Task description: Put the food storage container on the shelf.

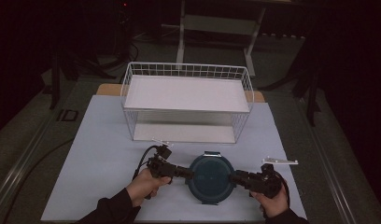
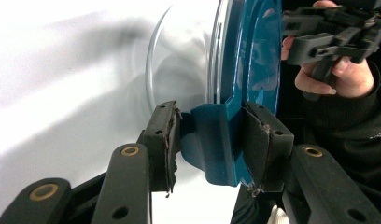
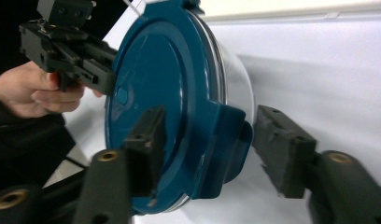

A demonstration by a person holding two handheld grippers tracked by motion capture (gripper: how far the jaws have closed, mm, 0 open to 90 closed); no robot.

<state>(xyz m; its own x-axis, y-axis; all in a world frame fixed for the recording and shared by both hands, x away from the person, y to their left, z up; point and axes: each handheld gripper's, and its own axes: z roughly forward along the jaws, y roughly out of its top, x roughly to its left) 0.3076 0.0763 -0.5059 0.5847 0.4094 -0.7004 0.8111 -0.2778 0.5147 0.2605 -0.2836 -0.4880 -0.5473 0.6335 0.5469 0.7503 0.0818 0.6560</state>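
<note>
A round clear container with a teal lid (image 1: 210, 175) sits on the white table near the front edge. My left gripper (image 1: 188, 173) reaches in from the left, level with the lid. In the left gripper view its jaws (image 2: 209, 140) are shut on the lid's teal clip tab (image 2: 216, 144), one pad on each side. My right gripper (image 1: 235, 178) comes in from the right. In the right gripper view it (image 3: 212, 140) straddles the opposite clip tab (image 3: 228, 135). One pad lies over the lid top (image 3: 156, 79), and the other pad stands clear of the tab with a gap.
A white wire basket shelf (image 1: 186, 100) stands behind the container at the table's middle back. A third clip (image 1: 212, 153) sticks out at the lid's far side. The white tabletop (image 1: 100, 154) spreads to both sides, with dark floor beyond its edges.
</note>
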